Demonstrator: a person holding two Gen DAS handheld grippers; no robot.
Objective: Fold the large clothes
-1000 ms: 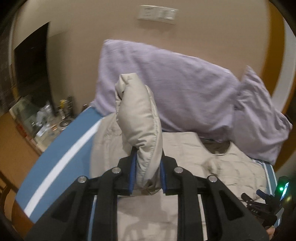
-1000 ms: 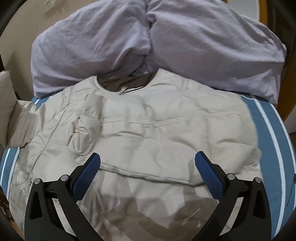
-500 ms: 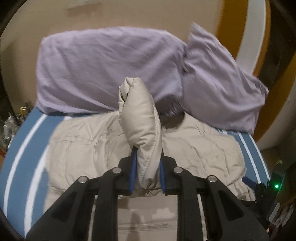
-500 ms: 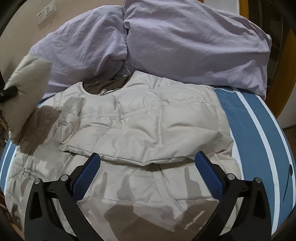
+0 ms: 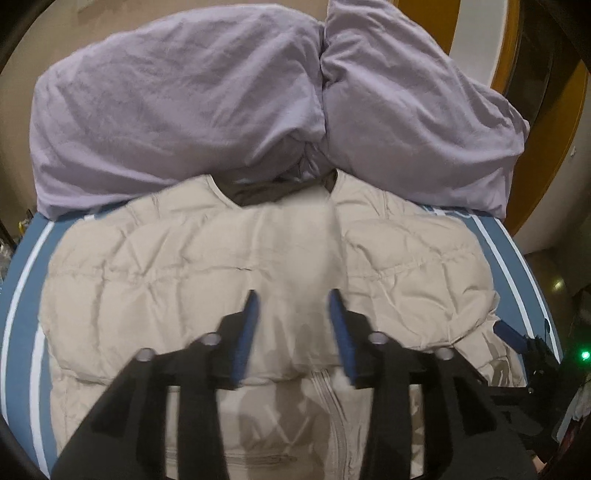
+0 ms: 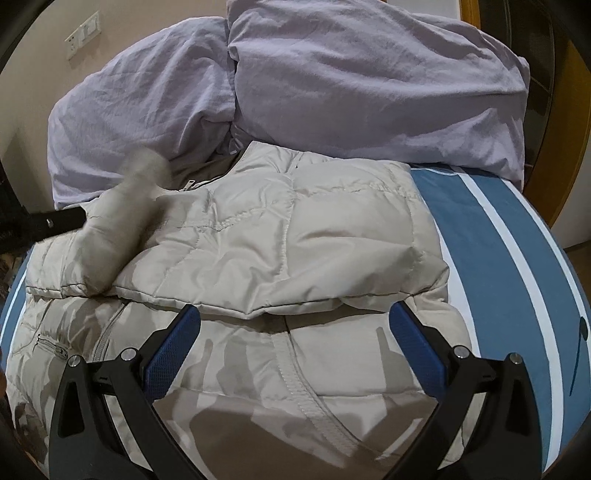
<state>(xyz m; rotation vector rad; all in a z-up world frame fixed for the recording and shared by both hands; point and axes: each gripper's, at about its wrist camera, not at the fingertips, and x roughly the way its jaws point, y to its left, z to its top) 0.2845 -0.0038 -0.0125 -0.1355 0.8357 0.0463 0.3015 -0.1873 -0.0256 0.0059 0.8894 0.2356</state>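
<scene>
A beige puffer jacket (image 5: pixel 184 266) lies front up on the bed, collar toward the pillows. One sleeve is folded across its chest (image 6: pixel 295 258). My left gripper (image 5: pixel 293 306) is open above the jacket's middle, and the other sleeve (image 5: pixel 295 258), blurred, lies or falls between and beyond its fingers. In the right wrist view that sleeve (image 6: pixel 122 218) shows blurred at the left beside the left gripper's black finger (image 6: pixel 55 221). My right gripper (image 6: pixel 295 321) is open and empty above the jacket's lower half.
Two lilac pillows (image 5: pixel 184 99) (image 6: pixel 369 81) lie at the head of the bed. The blue sheet with white stripes (image 6: pixel 498 258) shows on both sides of the jacket. A wall with a socket plate (image 6: pixel 83 35) stands behind. My right gripper shows at the left wrist view's right edge (image 5: pixel 517 339).
My left gripper carried the sleeve rightward over the jacket's chest, then opened and let it go. The right gripper stayed open and shifted right and closer to the jacket.
</scene>
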